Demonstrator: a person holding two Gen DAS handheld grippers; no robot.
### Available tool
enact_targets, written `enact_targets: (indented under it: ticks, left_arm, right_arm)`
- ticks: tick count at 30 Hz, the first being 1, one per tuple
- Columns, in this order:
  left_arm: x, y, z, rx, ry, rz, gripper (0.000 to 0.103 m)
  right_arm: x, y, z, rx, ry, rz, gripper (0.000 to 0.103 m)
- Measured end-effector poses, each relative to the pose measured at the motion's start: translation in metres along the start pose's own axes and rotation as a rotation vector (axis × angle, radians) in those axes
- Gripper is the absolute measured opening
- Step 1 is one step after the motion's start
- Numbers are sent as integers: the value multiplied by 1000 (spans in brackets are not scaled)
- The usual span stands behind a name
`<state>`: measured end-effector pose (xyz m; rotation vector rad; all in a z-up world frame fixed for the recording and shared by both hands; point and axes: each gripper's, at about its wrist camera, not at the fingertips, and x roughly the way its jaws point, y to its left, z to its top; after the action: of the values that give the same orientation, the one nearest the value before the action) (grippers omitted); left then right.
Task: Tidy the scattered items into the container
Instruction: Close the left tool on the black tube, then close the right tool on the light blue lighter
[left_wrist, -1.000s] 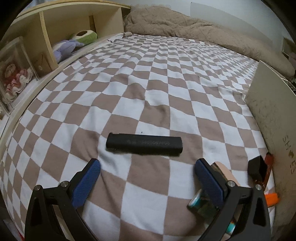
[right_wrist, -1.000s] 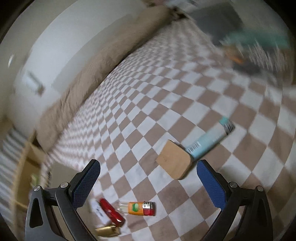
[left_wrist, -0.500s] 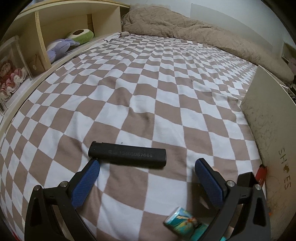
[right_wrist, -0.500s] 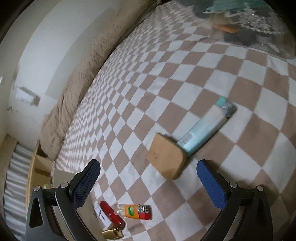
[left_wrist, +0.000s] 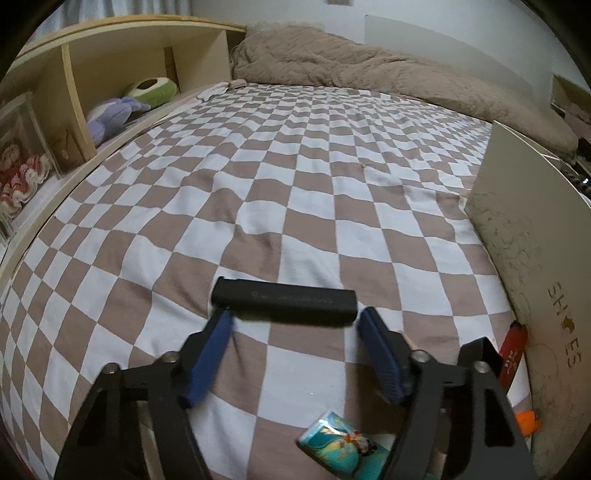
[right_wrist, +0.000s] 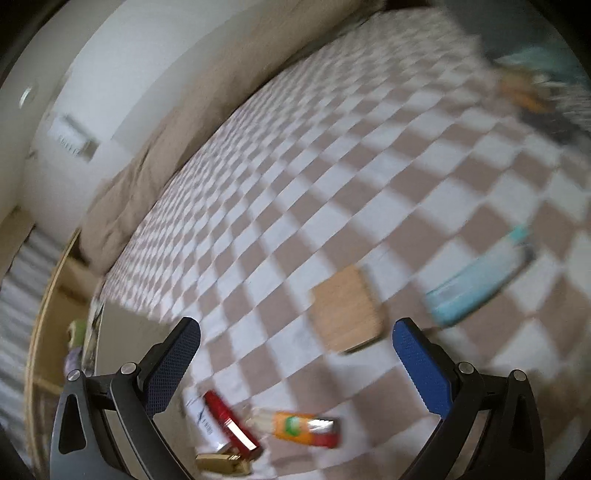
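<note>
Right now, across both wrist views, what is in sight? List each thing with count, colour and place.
bar: 1, black, on the checked bedcover at the left gripper's fingertips
bedcover: 1, brown and white checks, over the bed
blanket: 1, beige, bunched at the far end
shoe box: 1, cream, at the right edge of the left view
can: 1, teal print, lying near the camera
block: 1, tan, mid-bedcover in the right view
tube: 1, pale blue, blurred, beside the block
lighter: 1, orange and red, near the camera
red case: 1, beside the lighter
shelf: 1, pale wood, holding soft toys
left gripper: closing, bar just ahead of the pads
right gripper: open, nothing between the pads
</note>
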<state>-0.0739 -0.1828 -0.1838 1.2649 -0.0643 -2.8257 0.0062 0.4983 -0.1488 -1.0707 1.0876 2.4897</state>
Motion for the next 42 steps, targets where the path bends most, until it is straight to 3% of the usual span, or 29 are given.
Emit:
enact_targets:
  ticks: [3,6,8,11,19,24,25,27,32,37,42]
  left_arm:
    - [0,2,-2,-3,-8,-1,70]
    - [-1,4,-4,-15,-16,-11,70]
    - [-1,4,-4,-18,-19,-14,70]
    - [-1,4,-4,-14,-19,-10,70]
    - [-2,5,-5,-22,-21,-18,70]
    - [-3,6,-4,-27,-23,-23,70]
    - [-3,6,-5,-27,-24,-23,70]
    - [-3,6,-4,-28,-26,-25,70]
    - [-2,7,-4,-35,-28,-29,70]
    - [-2,6,-5,-36,-31,-28,70]
    - [-3,6,-5,-35,-31,-28,70]
  right_arm:
    - [-17,-18,11,17,-122,-118,103]
    - [-23,-21,17,-131,-202,-243,103]
    - [-16,-21,16,-225,-200,-333,103]
    - [-6,-28,9,-315,-163,-387,103]
    - [7,-33,-3,-409,-80,-357,103]
    - [18,-40,-3,-375,-19,-358,102]
    - [16,-40,-5,-371,-23,-358,100]
    - [16,-40,-6,-370,-30,-413,80]
    - [12,-33,-15,-392,-36,-447,64]
    - [9,-26,-27,-436,-22,-454,62]
    - [-3,-31,-43,-436,-3,-368,63]
